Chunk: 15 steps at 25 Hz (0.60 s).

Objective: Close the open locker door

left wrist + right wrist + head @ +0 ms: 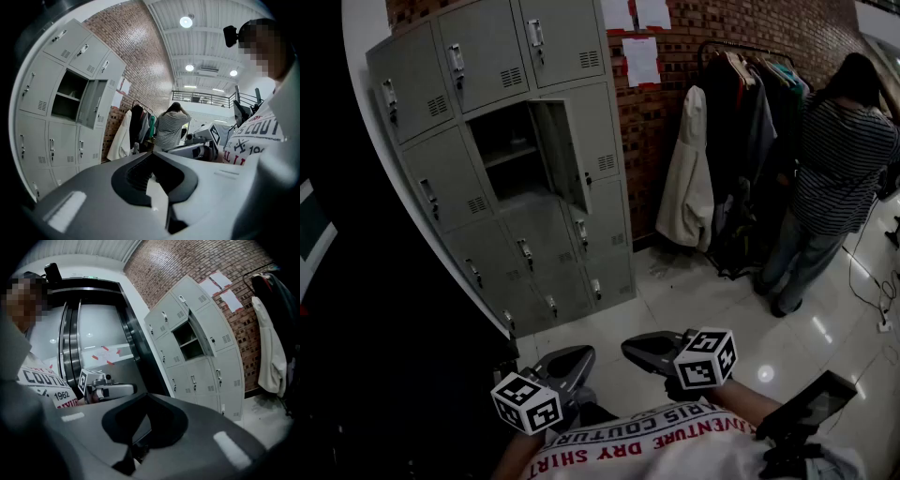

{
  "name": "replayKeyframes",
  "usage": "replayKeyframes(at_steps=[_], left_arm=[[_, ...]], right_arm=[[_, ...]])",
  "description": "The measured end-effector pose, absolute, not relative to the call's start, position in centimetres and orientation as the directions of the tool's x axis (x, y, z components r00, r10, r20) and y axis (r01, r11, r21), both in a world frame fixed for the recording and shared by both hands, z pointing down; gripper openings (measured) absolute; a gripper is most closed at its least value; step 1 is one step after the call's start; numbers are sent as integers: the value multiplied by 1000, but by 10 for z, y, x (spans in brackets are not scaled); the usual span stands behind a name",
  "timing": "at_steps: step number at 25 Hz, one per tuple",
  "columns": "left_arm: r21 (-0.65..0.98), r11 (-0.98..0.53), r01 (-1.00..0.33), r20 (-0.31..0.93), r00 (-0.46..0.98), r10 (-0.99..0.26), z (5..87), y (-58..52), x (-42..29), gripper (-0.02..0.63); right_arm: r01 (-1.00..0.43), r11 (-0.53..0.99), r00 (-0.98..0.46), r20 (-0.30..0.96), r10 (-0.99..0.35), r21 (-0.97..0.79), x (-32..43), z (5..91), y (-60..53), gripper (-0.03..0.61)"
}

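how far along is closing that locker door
Done: nothing yet; the locker door stands swung wide open on the grey lockers. In hand: nothing; the left tool and right tool are both shut and empty, held low by the person's shirt, well short of the lockers. Left: walk up and push the door shut.

White T-shirt (649, 444) on show, dark and red block lettering across it. Left gripper (570, 360) and right gripper (649, 349) are smooth grey moulded shells, and each carries a black-and-white marker cube (706, 359).
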<state>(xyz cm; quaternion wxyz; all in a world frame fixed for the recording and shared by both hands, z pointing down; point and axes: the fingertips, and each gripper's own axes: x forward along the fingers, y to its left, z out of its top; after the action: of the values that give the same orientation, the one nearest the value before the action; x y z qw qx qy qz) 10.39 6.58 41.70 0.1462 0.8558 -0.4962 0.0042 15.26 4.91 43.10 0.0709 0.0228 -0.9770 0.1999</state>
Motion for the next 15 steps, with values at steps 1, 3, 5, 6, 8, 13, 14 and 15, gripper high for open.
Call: replayKeyframes(at_steps=[1, 3, 5, 6, 8, 13, 14, 15], left_arm=[[247, -462, -852, 149, 504, -851, 418, 62, 96, 3], [244, -458, -855, 148, 500, -853, 421, 52, 82, 3], [229, -462, -857, 153, 500, -853, 422, 36, 66, 3], [218, -465, -858, 152, 501, -852, 421, 27, 58, 3], [202, -472, -858, 138, 503, -853, 417, 8, 38, 3], [210, -472, -857, 121, 501, -857, 416, -43, -33, 3], [220, -470, -855, 121, 502, -856, 418, -57, -50, 3], [232, -466, -854, 123, 501, -856, 422, -73, -68, 3]], right_arm=[[-74, 917, -989, 147, -17, -392, 146, 433, 44, -3], [-74, 916, -989, 150, -15, -394, 133, 436, 33, -3], [-73, 925, -987, 161, -14, -372, 114, 438, 18, -3], [-76, 934, -986, 166, -19, -349, 104, 436, 7, -3], [-84, 946, -987, 156, -36, -314, 82, 428, -17, -2], [-100, 942, -992, 110, -68, -322, 23, 416, -82, -3], [-110, 940, -990, 115, -77, -323, 10, 418, -98, -3], [-121, 937, -989, 120, -85, -327, -4, 420, -116, -3]])
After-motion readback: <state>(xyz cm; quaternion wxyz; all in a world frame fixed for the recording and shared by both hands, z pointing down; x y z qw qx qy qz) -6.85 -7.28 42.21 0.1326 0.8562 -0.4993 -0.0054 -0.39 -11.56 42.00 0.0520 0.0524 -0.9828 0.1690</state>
